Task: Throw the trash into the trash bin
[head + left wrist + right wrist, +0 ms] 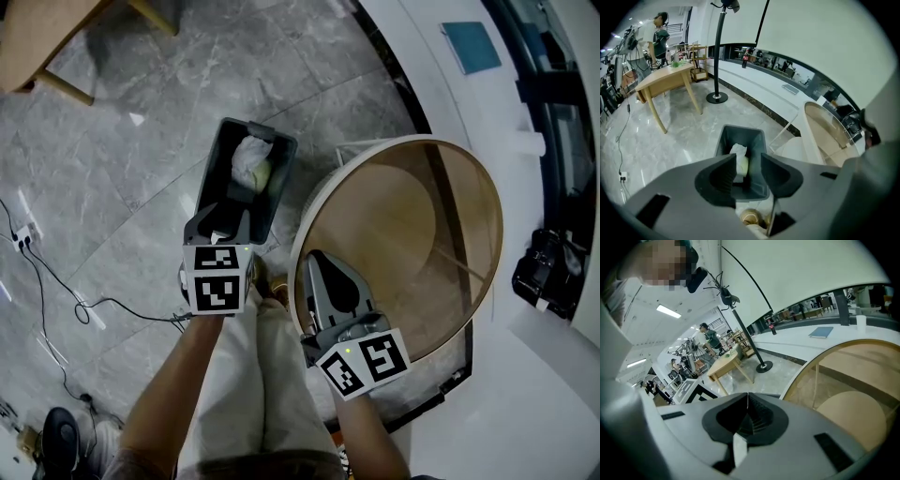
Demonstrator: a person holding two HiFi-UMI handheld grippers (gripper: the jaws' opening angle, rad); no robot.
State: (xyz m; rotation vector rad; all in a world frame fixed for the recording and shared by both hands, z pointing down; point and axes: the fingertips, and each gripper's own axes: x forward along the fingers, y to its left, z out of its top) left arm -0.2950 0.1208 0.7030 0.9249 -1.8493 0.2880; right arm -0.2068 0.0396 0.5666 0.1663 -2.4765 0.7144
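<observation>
My left gripper (pixel 221 231) hangs over the near end of the grey trash bin (pixel 282 161), jaws partly apart and empty. The crumpled white trash (pixel 249 159) lies inside the bin, at 12 o'clock from that gripper. My right gripper (pixel 316 261), jaws closed on nothing, sits at 4 o'clock from the bin, over the round glass table (pixel 488 192).

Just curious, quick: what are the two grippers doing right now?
Left gripper: open, empty, over the bin.
Right gripper: closed, holding nothing.
</observation>
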